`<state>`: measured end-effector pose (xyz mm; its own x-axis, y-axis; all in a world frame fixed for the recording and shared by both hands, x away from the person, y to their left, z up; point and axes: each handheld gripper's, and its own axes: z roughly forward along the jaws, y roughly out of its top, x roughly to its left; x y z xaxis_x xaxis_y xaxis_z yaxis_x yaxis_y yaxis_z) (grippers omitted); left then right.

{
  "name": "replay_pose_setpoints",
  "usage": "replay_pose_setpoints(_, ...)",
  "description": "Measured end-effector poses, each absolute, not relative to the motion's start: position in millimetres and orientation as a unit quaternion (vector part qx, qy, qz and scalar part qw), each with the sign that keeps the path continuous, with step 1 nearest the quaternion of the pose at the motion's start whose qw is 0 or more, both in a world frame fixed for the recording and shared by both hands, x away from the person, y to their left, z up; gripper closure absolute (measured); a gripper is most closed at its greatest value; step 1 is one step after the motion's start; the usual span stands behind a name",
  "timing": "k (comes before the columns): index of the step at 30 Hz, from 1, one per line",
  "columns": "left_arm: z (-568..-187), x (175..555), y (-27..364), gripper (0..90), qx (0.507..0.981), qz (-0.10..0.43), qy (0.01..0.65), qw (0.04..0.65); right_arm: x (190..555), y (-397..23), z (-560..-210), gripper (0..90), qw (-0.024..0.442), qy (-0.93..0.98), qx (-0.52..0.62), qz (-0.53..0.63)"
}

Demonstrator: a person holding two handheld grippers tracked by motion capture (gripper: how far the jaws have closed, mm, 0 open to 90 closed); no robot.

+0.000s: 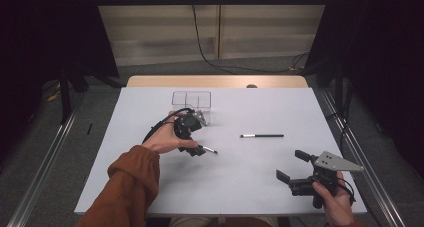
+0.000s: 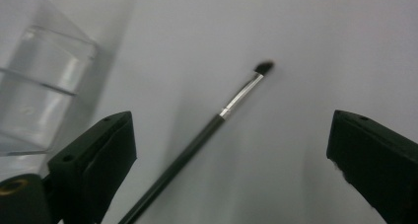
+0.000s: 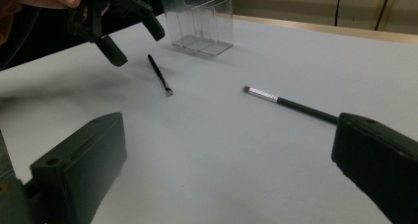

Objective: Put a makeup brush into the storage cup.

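Approach is the step in hand: the left gripper (image 1: 192,135), at centre-left of the high view, hangs over a small makeup brush (image 1: 210,150) lying on the white table (image 1: 260,177), jaws spread wide and empty. In the left gripper view the small makeup brush (image 2: 217,120) runs diagonally from the bottom centre up toward the middle of the frame, its dark tip uppermost, with one black jaw at lower left and the other at lower right, so the handle lies between them but nearer the lower-left one. Nothing is touching it yet, as far as the blur allows me to tell.

A clear plastic organiser (image 1: 192,103) with dividers stands just above the left gripper in the high view, and its wall fills the upper left of the left gripper view; it looks like the likely destination. A second, longer brush (image 1: 262,135) lies flat right of centre, well apart from the first.

The right gripper (image 1: 292,169), at lower right of the high view, also stands open with nothing in it, near the table's front edge; from its own view the longer brush (image 3: 291,104) lies ahead, its end passing behind the right-hand jaw.

Next, I judge, the left gripper must come down, centre the thin handle between the jaws, and close squarely across it, since so slim a handle could easily roll or slip.
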<state>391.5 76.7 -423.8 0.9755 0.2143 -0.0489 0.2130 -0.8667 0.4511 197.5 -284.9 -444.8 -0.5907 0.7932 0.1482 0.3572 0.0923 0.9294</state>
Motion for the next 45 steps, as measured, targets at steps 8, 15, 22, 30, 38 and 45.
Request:
replay_pose_setpoints(8, -434.5, 396.4, 62.5, 6.1, 0.977, -0.005, 0.094, 0.192, 197.5, -285.0, -445.0, 0.0, 0.202, 0.711, 0.405, 0.538)
replay_pose_setpoints(15, -445.9, 394.7, 54.5, 7.9, 0.985, -0.015, 0.076, 0.154, 197.2, -282.9, -445.1, 0.0, 0.202, 0.718, 0.397, 0.535)
replay_pose_setpoints(22, -449.6, 397.6, 48.5, 9.6, 0.988, -0.014, 0.066, 0.142, 197.3, -283.4, -445.1, 0.0, 0.201, 0.716, 0.401, 0.535)
replay_pose_setpoints(30, -455.8, 400.9, 43.2, 20.3, 0.99, -0.013, 0.059, 0.13, 197.5, -283.4, -445.4, 0.0, 0.199, 0.716, 0.401, 0.535)
replay_pose_setpoints(38, -453.4, 405.8, 43.1, 32.5, 0.99, -0.017, 0.06, 0.126, 197.2, -283.3, -445.1, 0.0, 0.202, 0.716, 0.402, 0.534)
replay_pose_setpoints(45, -453.0, 405.6, 41.1, 35.4, 0.991, -0.018, 0.063, 0.12, 196.4, -283.0, -445.1, 0.0, 0.202, 0.716, 0.402, 0.533)
